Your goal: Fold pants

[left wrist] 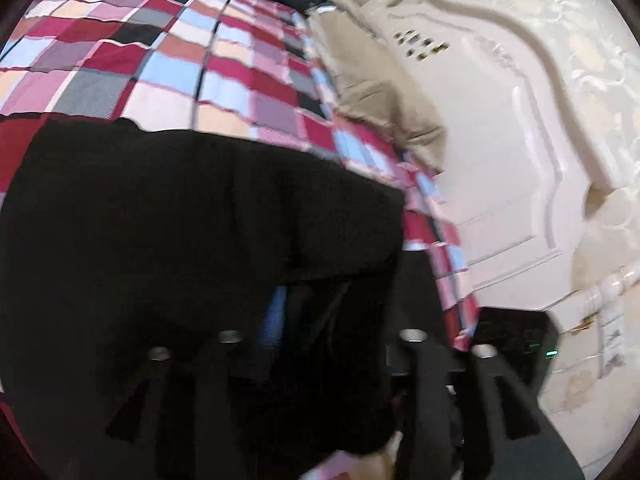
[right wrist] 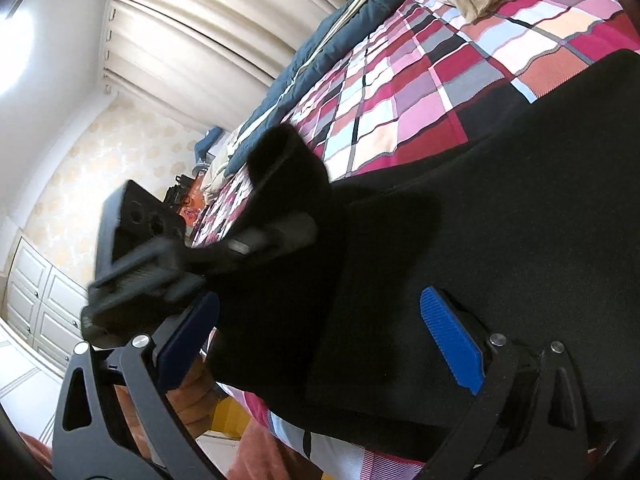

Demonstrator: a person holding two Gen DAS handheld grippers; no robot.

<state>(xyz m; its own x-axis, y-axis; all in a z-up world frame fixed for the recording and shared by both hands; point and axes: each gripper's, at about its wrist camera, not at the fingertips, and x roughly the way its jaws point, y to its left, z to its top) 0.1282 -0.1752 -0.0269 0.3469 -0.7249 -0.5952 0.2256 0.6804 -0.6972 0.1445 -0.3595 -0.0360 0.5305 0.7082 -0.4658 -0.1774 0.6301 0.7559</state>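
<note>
Black pants (left wrist: 180,208) lie on a checked bedspread (left wrist: 168,60). In the left wrist view the cloth covers my left gripper (left wrist: 296,320); a blue pad (left wrist: 274,316) shows beside a fold of black cloth between the fingers. In the right wrist view the pants (right wrist: 500,208) spread across the bed, and my left gripper (right wrist: 256,244) is shut on a raised edge of them. My right gripper (right wrist: 320,340) is open, its blue pads (right wrist: 452,340) wide apart over the pants' near edge, holding nothing.
A beige pillow (left wrist: 380,92) lies at the bed's edge beside a cream carved headboard (left wrist: 520,140). A dark blue blanket (right wrist: 320,52) runs along the far side of the bed under curtains (right wrist: 208,20). White cabinets (right wrist: 36,300) stand at the left.
</note>
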